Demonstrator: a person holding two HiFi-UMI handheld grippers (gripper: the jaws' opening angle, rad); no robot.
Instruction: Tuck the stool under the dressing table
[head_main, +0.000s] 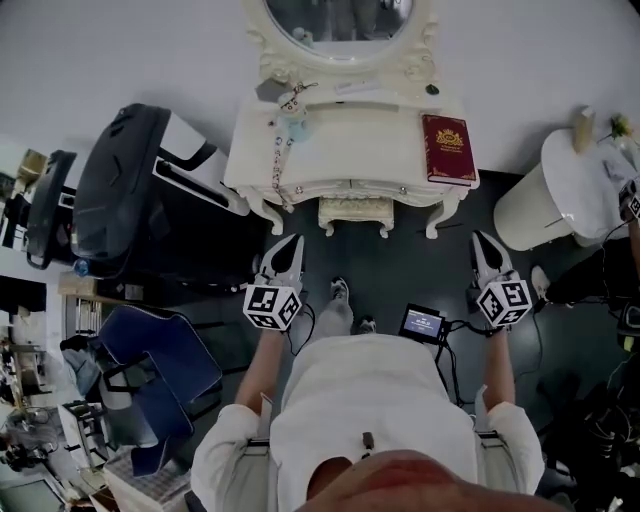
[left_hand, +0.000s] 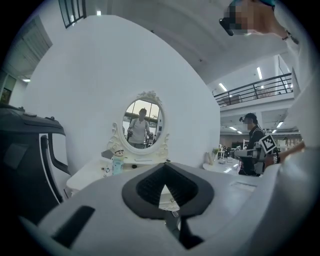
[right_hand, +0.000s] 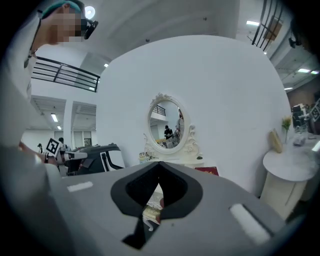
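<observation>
Head view, unlike left gripper view, shows red book (head_main: 448, 149) on dressing table (head_main: 350, 135).

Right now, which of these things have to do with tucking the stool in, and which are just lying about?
Part of the job:
stool
dressing table
left gripper, shut and empty
right gripper, shut and empty

Just lying about:
red book
doll
round side table
blue chair
</observation>
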